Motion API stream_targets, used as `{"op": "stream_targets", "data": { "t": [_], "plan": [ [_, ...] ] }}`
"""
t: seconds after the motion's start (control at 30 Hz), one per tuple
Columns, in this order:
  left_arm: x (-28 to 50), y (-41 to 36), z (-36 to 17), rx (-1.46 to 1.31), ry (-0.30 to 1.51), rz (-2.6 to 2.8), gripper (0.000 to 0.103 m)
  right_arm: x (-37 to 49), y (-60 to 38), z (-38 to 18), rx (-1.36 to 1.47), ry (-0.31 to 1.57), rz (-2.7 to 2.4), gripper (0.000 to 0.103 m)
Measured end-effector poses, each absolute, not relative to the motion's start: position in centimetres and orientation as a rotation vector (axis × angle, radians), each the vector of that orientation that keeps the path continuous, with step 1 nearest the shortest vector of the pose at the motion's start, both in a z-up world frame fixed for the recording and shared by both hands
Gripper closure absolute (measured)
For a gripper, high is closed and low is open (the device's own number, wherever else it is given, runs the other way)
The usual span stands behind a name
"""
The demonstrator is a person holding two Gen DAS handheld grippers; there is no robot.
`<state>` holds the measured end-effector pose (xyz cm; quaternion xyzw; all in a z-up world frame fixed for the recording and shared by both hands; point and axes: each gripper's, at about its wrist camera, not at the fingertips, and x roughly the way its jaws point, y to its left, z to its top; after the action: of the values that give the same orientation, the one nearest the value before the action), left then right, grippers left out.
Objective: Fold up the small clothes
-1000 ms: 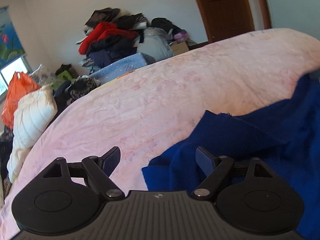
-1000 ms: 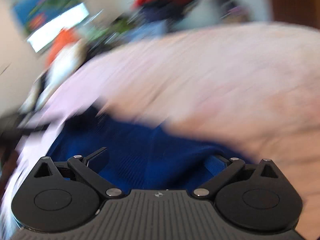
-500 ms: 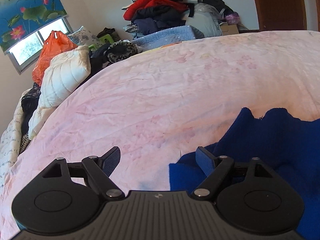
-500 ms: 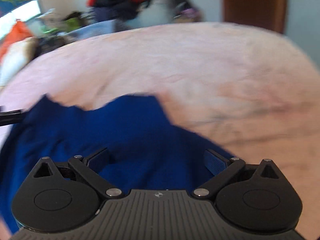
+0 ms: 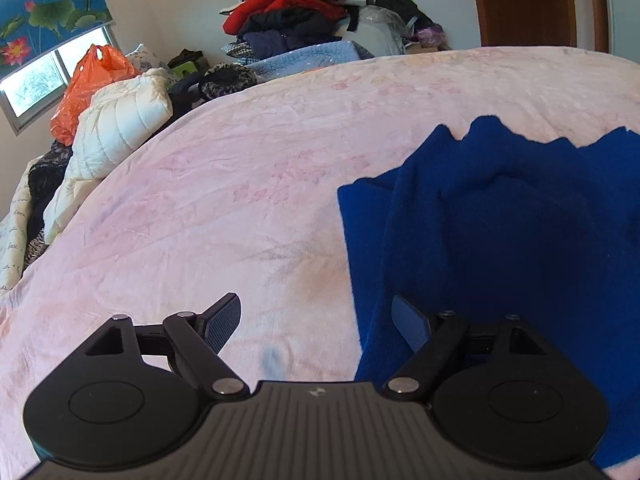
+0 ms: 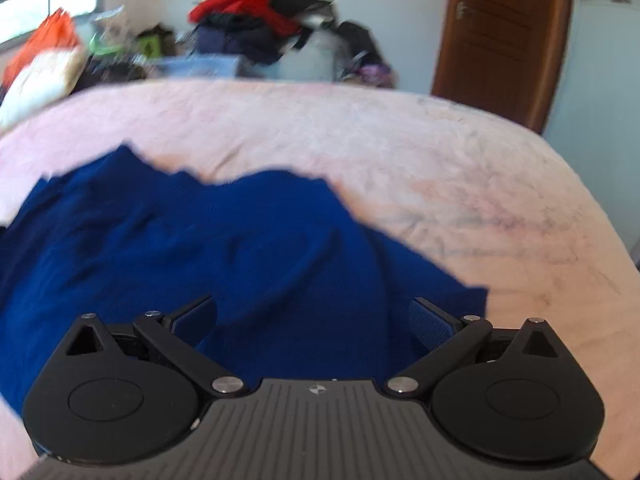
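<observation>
- A blue knit garment (image 5: 500,232) is lying rumpled on the pink bedspread (image 5: 240,184), its far edge jagged and a flap doubled over along its left side.
- The left tool (image 5: 316,320) is hovering with its jaws spread wide, gripping nothing; one pad is over bare bedspread, the other at the garment's left edge.
- The right tool (image 6: 312,320) is standing equally wide over the garment's (image 6: 224,248) right half, nothing pinched between its pads.
- Judged from here, the step is taking hold of the near edge: each tool should be pinching a single layer near a corner, then lifting evenly so the cloth is not bunching.
</observation>
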<state>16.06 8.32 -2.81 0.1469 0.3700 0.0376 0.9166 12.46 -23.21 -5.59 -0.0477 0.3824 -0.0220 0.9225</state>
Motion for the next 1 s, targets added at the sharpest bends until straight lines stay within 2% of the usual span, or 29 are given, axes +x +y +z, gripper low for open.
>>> {"op": "stream_targets", "data": {
  "t": [0.23,0.4,1.0],
  "plan": [
    [14.1,8.9,-3.0,0.250,0.783,0.092,0.020,8.4,-21.9,-3.5,-0.011,0.646,-0.106,0.000],
    [13.1,8.5,-3.2,0.240,0.790,0.077,0.020,9.0,-20.4,-5.9,-0.041,0.752,-0.053,0.001],
    [11.8,8.1,-4.0,0.248,0.748,0.084,0.019,7.7,-19.1,-6.0,-0.009,0.723,-0.068,0.001]
  ]
}}
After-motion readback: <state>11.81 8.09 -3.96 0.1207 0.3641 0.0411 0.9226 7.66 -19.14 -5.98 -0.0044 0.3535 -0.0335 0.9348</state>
